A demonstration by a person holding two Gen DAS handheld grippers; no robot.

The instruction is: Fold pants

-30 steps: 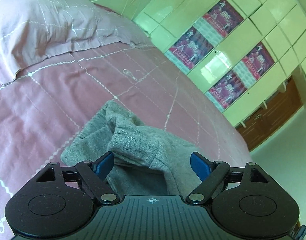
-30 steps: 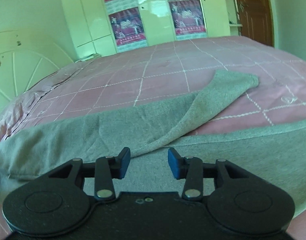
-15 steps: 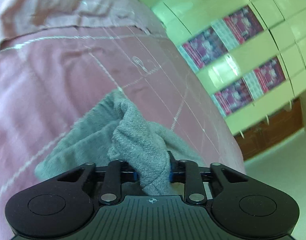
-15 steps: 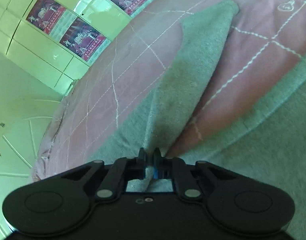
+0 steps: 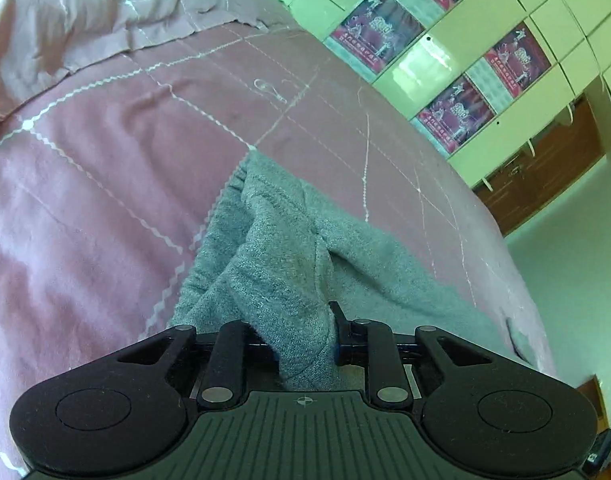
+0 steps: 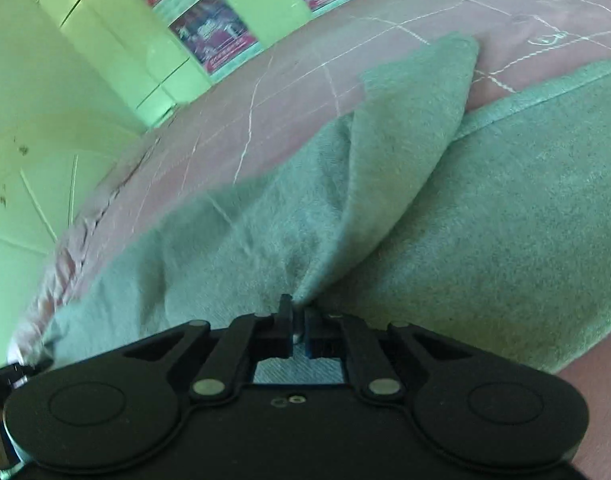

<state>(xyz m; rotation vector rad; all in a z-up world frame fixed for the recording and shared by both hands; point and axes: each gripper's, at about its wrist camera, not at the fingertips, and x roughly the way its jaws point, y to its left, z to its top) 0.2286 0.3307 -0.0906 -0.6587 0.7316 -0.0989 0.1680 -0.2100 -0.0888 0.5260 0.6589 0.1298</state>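
Clamping a thick bunched fold of the grey pants (image 5: 281,280), the left gripper (image 5: 301,336) has its jaws drawn in as far as the cloth lets them, the wad of fabric filling the gap and spilling back toward the camera. The right gripper (image 6: 298,326) is pinched almost completely together on a thin edge of the pants (image 6: 385,184), so that only a sliver of cloth shows between its blue pads, and a raised flap of fabric runs up and away from that pinch. The pants lie on a bed (image 5: 85,200) covered in a pink sheet with white stitched lines; a pillow (image 5: 65,20) sits at the far end in the left view, and pale cupboards (image 5: 485,40) with posters stand behind. Compared with a second ago, both grippers have changed from open to gripping: the left jaws then stood wide on either side of the crumpled cloth without pressing it, and the right jaws stood moderately apart above a flat stretch of pants. The bed in the right view now appears tilted and blurred, and the flap that lay low on the sheet earlier now rises from the pinch point.
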